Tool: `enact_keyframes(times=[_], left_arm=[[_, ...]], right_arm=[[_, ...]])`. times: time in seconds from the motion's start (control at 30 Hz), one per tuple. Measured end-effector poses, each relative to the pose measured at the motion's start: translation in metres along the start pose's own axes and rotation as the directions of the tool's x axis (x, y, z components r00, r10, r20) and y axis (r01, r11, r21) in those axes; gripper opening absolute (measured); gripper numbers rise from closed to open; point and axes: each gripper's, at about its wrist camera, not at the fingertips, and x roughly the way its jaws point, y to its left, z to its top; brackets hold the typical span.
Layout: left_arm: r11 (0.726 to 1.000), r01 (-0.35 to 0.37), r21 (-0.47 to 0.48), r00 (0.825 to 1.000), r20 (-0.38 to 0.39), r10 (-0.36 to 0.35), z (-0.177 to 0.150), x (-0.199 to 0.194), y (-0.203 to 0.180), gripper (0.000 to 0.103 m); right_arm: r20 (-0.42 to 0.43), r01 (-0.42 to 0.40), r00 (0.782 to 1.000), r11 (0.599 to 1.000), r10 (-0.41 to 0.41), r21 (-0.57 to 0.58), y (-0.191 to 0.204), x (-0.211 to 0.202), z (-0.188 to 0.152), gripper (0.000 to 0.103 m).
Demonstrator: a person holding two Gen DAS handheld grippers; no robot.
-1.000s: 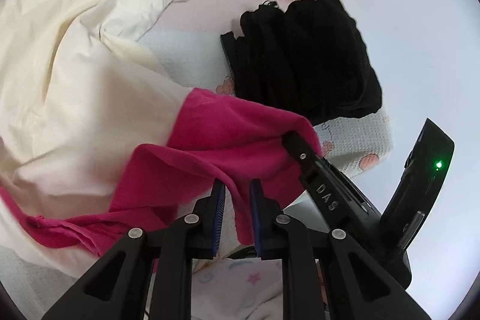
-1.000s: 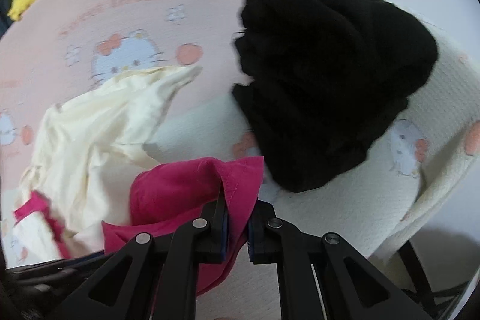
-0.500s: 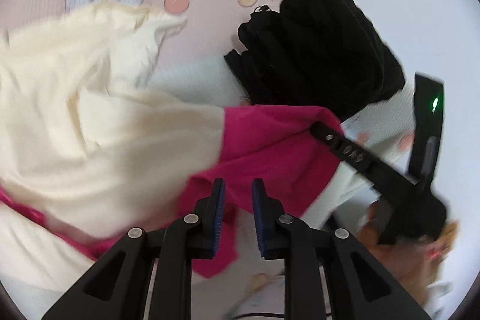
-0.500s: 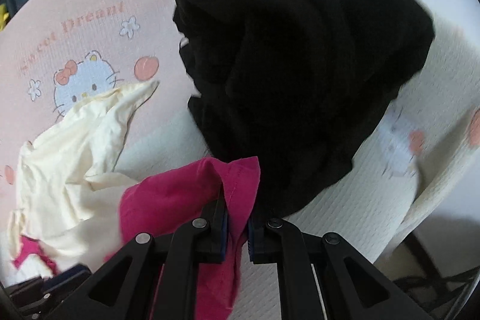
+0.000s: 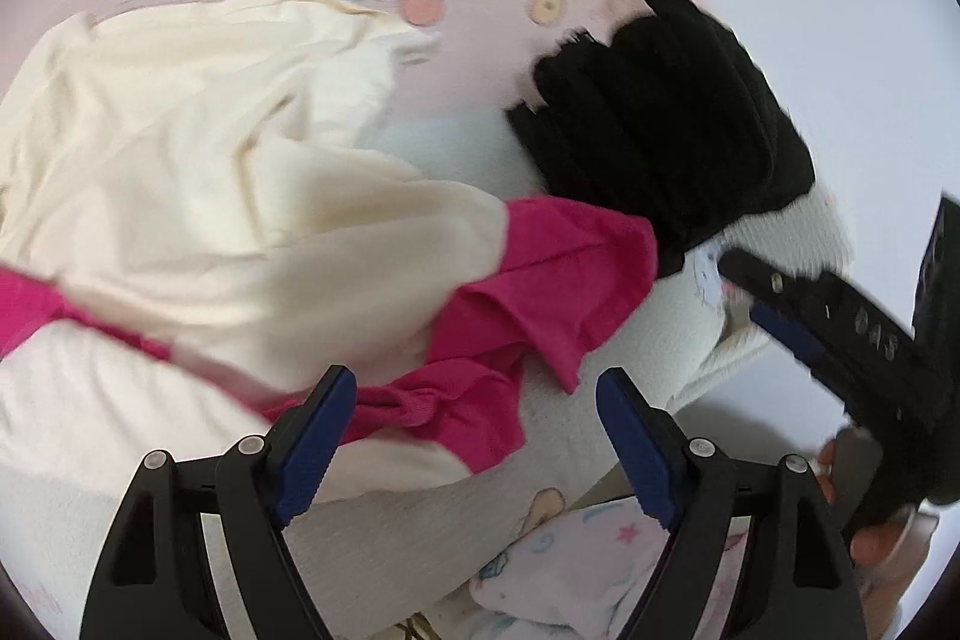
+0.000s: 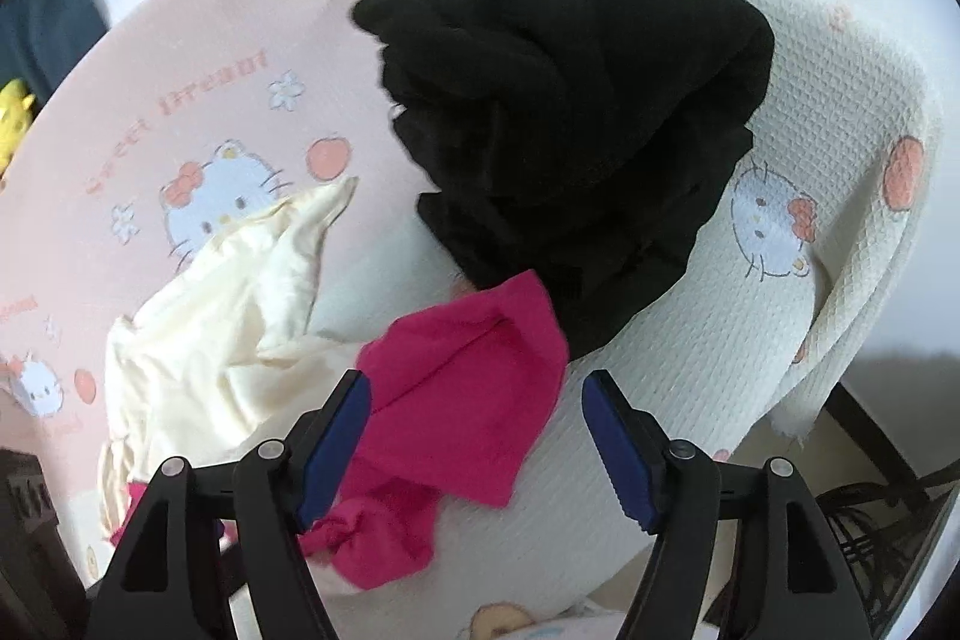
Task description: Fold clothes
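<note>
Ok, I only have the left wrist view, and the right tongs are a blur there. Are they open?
Observer: Yes, the right tongs are wide open. The pink sleeve lies loose on the white blanket.
Operator: Does that blanket stop at the edge on that side?
Observer: No, its frayed corner hangs over the edge, and there are cables beyond it.

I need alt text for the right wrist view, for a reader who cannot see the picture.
The right tongs stand open over a pink sleeve of a cream garment, which lies loose on a cartoon-cat blanket. Behind the sleeve sits a folded black garment on a white waffle-textured blanket.
</note>
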Motion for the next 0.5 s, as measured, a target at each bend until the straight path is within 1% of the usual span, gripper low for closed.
enact_keyframes(times=[0.17,0.37,0.5], left_arm=[[0.999,-0.027,-0.044,0.998,0.049,0.029,-0.001,-0.02,0.023,0.082],[0.994,-0.037,-0.104,0.997,0.064,0.044,0.003,-0.028,0.055,0.082],[0.989,-0.046,-0.144,0.996,0.072,0.057,0.005,-0.033,0.076,0.082]], right_arm=[[-0.019,-0.025,1.0,0.999,0.025,-0.036,0.026,-0.011,-0.012,0.072],[-0.067,-0.038,0.997,0.99,0.029,-0.136,0.078,-0.003,-0.017,0.072],[-0.073,-0.047,0.997,0.983,0.034,-0.177,0.104,-0.001,-0.025,0.072]])
